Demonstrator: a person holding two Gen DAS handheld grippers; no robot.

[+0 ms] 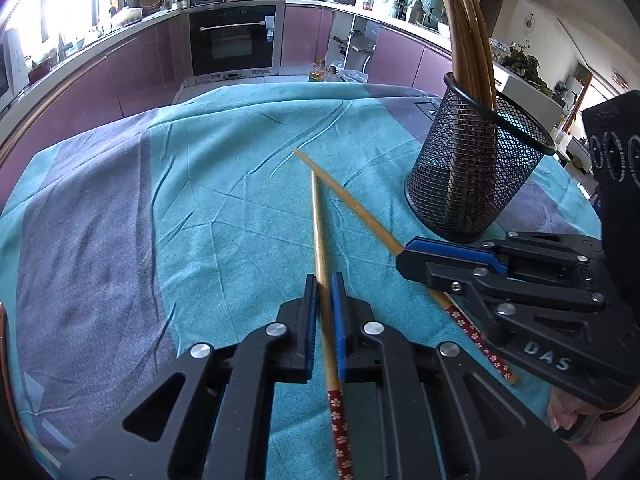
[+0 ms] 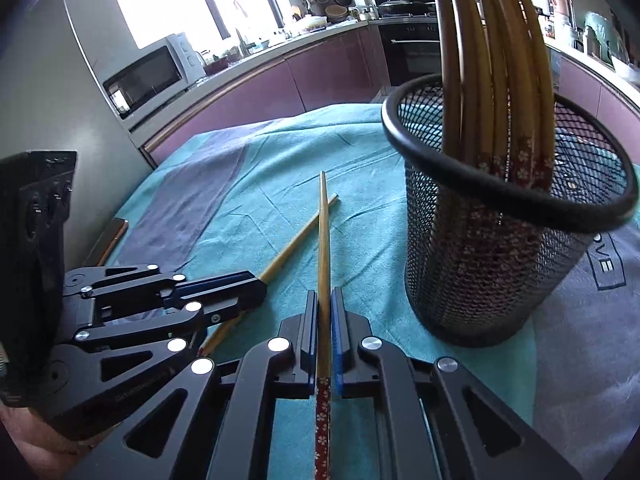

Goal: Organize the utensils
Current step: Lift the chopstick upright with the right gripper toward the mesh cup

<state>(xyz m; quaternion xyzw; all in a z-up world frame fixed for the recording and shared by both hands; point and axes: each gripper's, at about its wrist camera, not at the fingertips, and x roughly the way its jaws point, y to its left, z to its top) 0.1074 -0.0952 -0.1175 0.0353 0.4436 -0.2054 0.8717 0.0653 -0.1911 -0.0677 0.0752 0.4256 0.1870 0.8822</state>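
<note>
Two bamboo chopsticks with red flowered ends lie over the teal cloth. My left gripper (image 1: 324, 280) is shut on one chopstick (image 1: 320, 224), which points away from me. My right gripper (image 2: 325, 298) is shut on the other chopstick (image 2: 323, 232); in the left wrist view that gripper (image 1: 404, 258) comes in from the right, closed on the crossing chopstick (image 1: 348, 196). The left gripper shows in the right wrist view (image 2: 260, 286) at the left. A black mesh holder (image 1: 476, 168) with several chopsticks stands at the right, also close in the right wrist view (image 2: 504, 240).
The table is covered by a teal and grey cloth (image 1: 120, 208). Behind it run purple kitchen cabinets (image 1: 140, 56), an oven (image 1: 234, 40) and a microwave (image 2: 152, 76). A dark flat object (image 2: 110, 240) lies at the table's left edge.
</note>
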